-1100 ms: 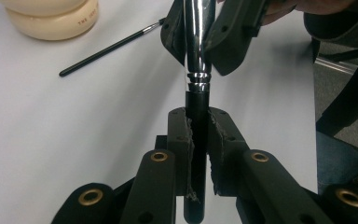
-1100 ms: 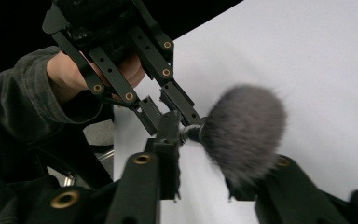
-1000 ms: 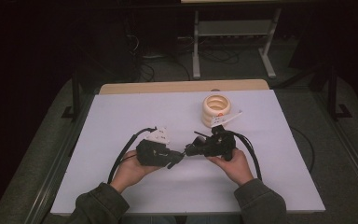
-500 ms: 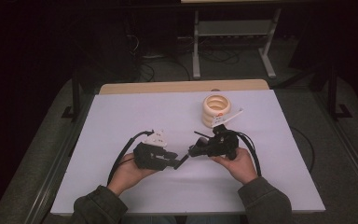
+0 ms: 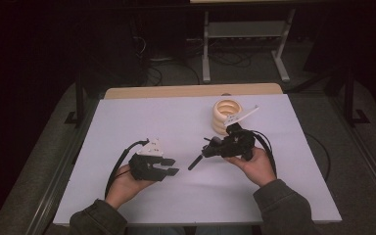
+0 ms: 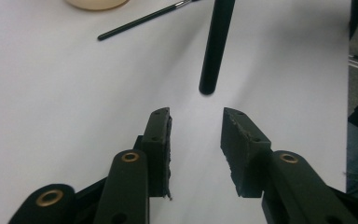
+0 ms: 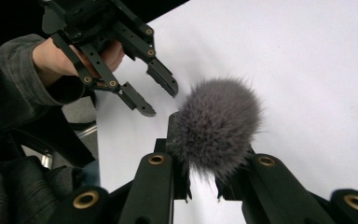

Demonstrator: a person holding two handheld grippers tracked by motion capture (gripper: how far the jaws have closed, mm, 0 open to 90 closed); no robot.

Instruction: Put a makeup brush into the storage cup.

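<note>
Handover item, unfinished: right gripper (image 5: 214, 148) is pinching the makeup brush (image 7: 214, 126), handle nearing the spread, empty left gripper (image 6: 196, 135).

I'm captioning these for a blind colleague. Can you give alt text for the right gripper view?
The right gripper is shut on a fluffy grey brush head over a white table. Beyond it, upper left, a hand holds the open left gripper.

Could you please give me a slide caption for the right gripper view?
Right gripper clamps a fluffy grey brush while the open left gripper waits opposite.
</note>
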